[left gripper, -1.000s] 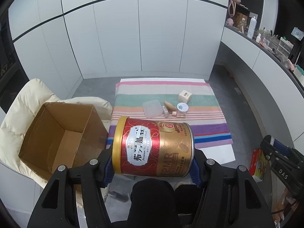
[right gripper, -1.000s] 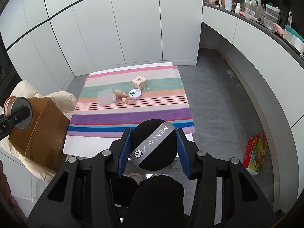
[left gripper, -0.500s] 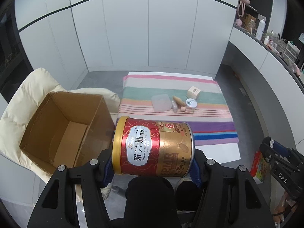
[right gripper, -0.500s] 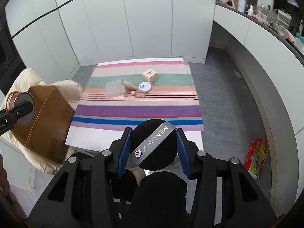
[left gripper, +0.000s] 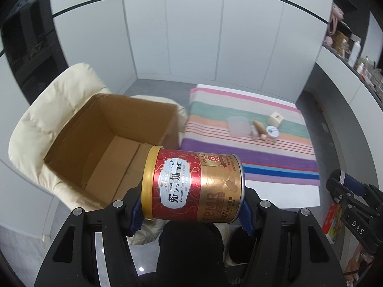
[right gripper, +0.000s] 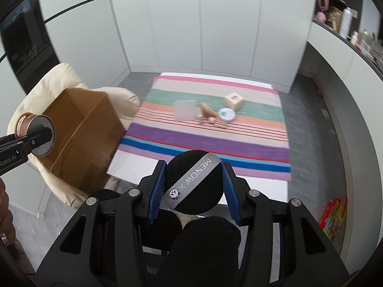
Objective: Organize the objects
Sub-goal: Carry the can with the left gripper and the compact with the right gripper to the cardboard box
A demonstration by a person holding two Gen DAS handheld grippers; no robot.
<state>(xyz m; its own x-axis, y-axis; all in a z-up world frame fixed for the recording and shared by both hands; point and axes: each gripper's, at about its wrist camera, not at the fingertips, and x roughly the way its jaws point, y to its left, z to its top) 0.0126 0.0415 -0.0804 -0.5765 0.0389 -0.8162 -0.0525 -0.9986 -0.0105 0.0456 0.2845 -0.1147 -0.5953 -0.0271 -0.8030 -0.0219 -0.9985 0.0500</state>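
My left gripper (left gripper: 191,211) is shut on a red and gold cat-food can (left gripper: 194,187), held sideways in the air at the near right rim of an open, empty cardboard box (left gripper: 100,141). The can (right gripper: 32,131) and the box (right gripper: 81,134) also show at the left of the right wrist view. My right gripper (right gripper: 194,191) is shut on a black round puff with a grey MENOW band (right gripper: 194,183), held above the near edge of the striped cloth (right gripper: 210,138).
The box rests on a cream padded chair (left gripper: 47,110). On the cloth lie a clear lid (right gripper: 185,112), a small beige box (right gripper: 233,100), a white round tin (right gripper: 226,114) and small tan bottles (right gripper: 208,113). A colourful packet (right gripper: 334,217) lies on the floor at right.
Both grippers have swung left with their loads. The can now hangs at the box's rim, and the box has come closer and larger in the left wrist view.
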